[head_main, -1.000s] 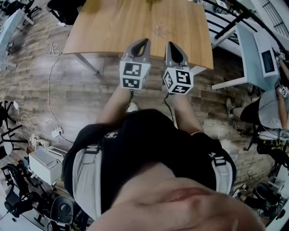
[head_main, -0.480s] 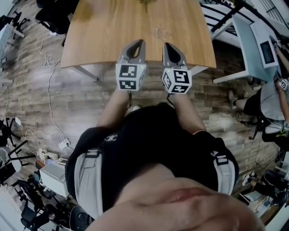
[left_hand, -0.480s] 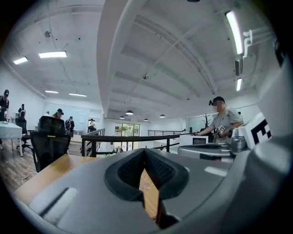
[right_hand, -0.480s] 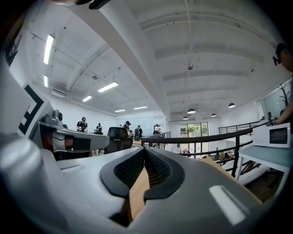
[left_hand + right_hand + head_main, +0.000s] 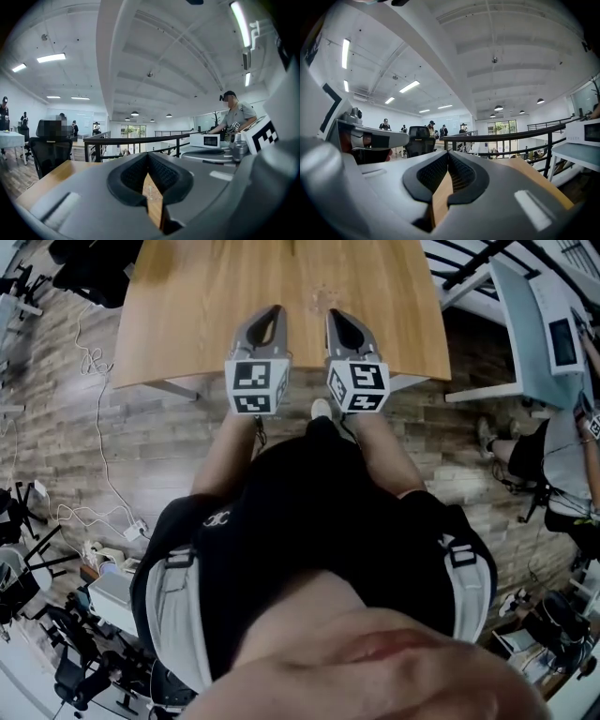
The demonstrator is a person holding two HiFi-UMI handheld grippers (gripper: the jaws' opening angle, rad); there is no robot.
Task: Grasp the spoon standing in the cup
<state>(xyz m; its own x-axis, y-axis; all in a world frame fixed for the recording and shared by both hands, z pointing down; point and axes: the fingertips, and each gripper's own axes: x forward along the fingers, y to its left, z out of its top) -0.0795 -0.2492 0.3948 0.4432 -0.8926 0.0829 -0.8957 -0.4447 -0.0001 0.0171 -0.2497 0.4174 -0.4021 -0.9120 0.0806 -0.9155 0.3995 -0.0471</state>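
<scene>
No cup or spoon shows in any view. In the head view my left gripper (image 5: pixel 275 311) and right gripper (image 5: pixel 335 314) are held side by side over the near edge of the wooden table (image 5: pixel 206 296), tips pointing away from me. Both look shut, with nothing between the pads. The left gripper view has its gripper (image 5: pixel 148 155) with tips together and a sliver of tabletop (image 5: pixel 152 199) showing below them. In the right gripper view the gripper (image 5: pixel 448 154) is likewise shut, with the table (image 5: pixel 534 174) stretching off to the right.
A white desk (image 5: pixel 536 320) stands right of the table, with a seated person (image 5: pixel 567 451) beside it. Cables (image 5: pixel 94 367) trail over the plank floor at left. A black railing (image 5: pixel 136 139), a microwave (image 5: pixel 209 140) and a standing person (image 5: pixel 233 116) lie beyond the table.
Both grippers have moved forward from the table's near edge to over the tabletop, and the table has slid nearer in the head view. Their jaws stay shut.
</scene>
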